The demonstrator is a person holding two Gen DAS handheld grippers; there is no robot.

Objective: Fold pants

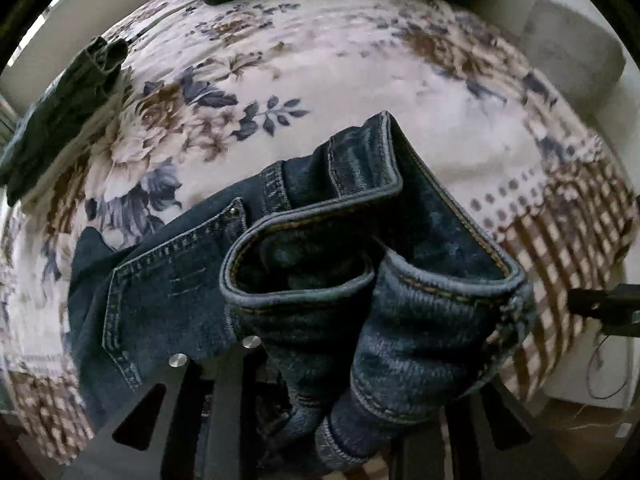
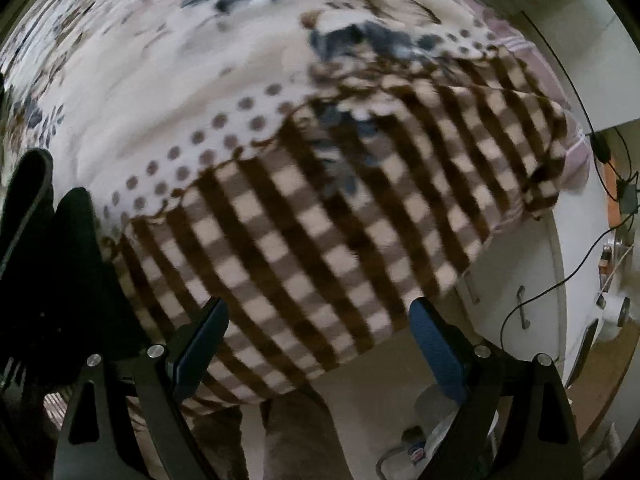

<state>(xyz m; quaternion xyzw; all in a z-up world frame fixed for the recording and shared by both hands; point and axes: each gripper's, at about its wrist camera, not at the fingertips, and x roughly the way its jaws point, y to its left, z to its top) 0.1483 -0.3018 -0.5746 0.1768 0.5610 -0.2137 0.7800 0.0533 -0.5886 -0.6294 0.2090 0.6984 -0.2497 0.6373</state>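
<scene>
1. Gripping a bunched leg end of the jeans (image 1: 360, 280), the left gripper (image 1: 320, 420) is clamped shut; their length trails left across the blanket (image 1: 400, 100).
2. Right gripper (image 2: 318, 344): fingers apart, empty, just right of them.

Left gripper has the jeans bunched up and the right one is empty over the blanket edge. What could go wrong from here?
1. The left gripper pinches a thick wad of the jeans, so layers may slip free or fold unevenly.
2. The open right gripper hangs over the checked blanket edge and could grab blanket instead of denim.
</scene>
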